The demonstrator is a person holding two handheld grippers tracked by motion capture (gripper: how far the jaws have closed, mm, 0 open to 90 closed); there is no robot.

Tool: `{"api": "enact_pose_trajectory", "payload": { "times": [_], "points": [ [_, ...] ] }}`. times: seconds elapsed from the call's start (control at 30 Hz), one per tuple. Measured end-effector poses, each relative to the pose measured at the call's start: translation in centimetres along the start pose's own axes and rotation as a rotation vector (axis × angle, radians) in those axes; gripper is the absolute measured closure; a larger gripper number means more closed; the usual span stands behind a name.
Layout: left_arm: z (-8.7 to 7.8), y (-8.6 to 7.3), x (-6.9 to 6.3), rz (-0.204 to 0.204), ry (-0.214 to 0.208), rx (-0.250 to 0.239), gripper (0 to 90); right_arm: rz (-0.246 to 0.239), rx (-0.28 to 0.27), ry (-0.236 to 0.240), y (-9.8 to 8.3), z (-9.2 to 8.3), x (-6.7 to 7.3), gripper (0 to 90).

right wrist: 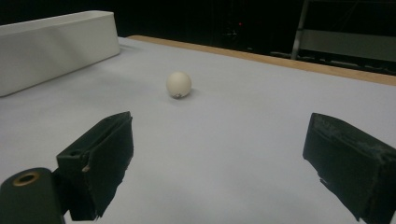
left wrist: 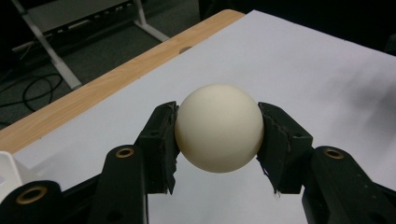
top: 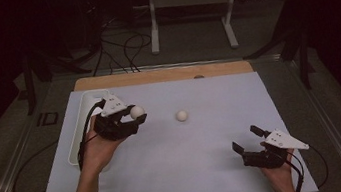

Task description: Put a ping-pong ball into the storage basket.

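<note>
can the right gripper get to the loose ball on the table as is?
Probably yes. The right gripper stands open, aimed at the loose ball, with bare table between. The left gripper holds the other ball off to the side.

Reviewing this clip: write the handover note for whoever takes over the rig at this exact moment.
Left tool: shut on a white ball, lifted off the sheet next to the white tray.
Right tool: open, nothing between its pads, low at the near right of the table.
Second ball: loose mid-table, apart from both tools.
Done: one ball picked up.
Left, probably: drop the held ball in the tray, then fetch the second one.
</note>
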State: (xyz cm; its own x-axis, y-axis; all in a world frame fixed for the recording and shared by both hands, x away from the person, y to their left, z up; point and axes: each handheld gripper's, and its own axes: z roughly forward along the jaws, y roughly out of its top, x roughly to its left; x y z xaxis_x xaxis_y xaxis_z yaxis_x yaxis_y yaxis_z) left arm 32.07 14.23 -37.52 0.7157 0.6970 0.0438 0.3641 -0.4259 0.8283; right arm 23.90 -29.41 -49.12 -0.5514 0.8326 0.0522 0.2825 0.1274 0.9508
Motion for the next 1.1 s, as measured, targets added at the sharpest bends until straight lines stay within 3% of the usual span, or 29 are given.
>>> {"api": "enact_pose_trajectory", "payload": {
  "times": [0.33,1.1],
  "points": [
    [-0.1,0.0,0.2,0.004,0.010,0.017,51.1,0.000,0.002,0.001,-0.1,0.1,0.0,8.4],
    [-0.5,0.0,1.1,-0.003,0.032,0.104,51.1,0.007,0.007,0.006,-0.1,0.0,0.1,8.4]
  ]
}}
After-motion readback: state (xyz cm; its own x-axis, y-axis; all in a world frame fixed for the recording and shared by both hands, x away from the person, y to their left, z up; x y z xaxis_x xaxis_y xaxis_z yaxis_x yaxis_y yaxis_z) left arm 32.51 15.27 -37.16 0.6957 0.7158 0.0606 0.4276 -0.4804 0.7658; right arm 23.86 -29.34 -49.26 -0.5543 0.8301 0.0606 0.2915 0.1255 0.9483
